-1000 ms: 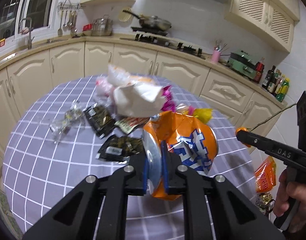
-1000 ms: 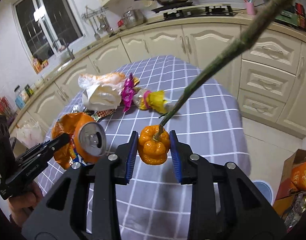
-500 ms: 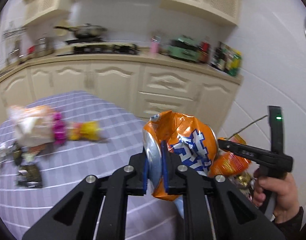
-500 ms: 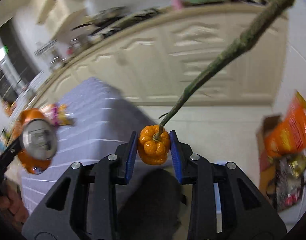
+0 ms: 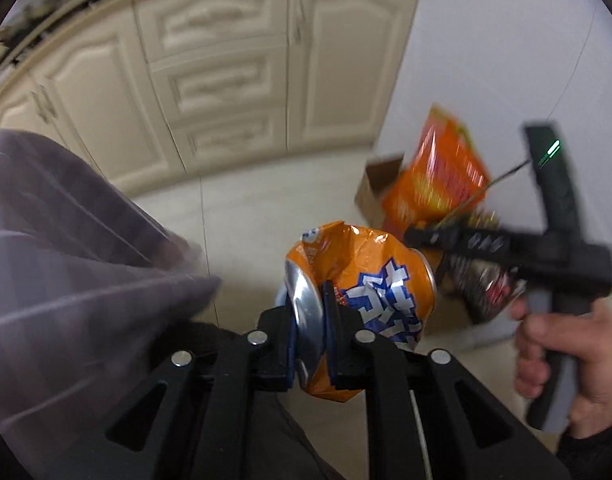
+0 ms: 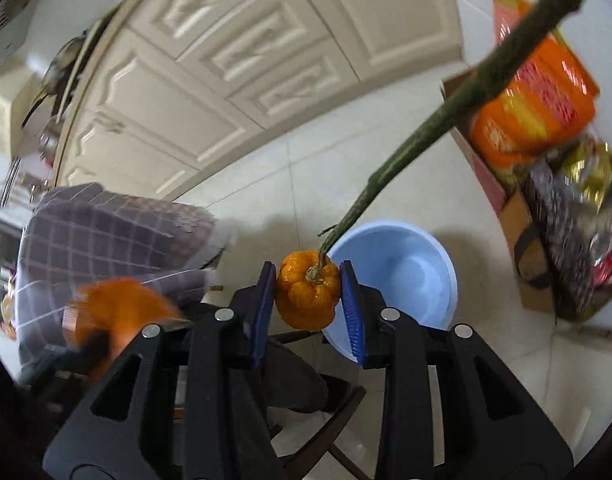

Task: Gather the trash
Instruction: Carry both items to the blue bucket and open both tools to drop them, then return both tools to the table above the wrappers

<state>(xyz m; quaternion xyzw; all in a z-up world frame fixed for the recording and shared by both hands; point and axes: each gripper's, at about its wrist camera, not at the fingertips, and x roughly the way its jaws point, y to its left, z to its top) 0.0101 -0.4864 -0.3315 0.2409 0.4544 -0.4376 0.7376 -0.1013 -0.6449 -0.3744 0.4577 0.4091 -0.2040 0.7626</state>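
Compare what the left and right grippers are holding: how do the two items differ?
The crushed can in the left gripper is dented printed metal; the small pumpkin in the right gripper is whole, ribbed and glossy. The pumpkin has a long green stem; the can has none. Both are orange and clamped.

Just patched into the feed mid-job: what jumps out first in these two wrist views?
The crushed orange soda can clamped in the left gripper fills the lower middle of the left wrist view. In the right wrist view, the right gripper pinches a small orange pumpkin-like fruit with a long green stem, above a light blue basin on the floor. Right of it stands a cardboard box stuffed with wrappers.
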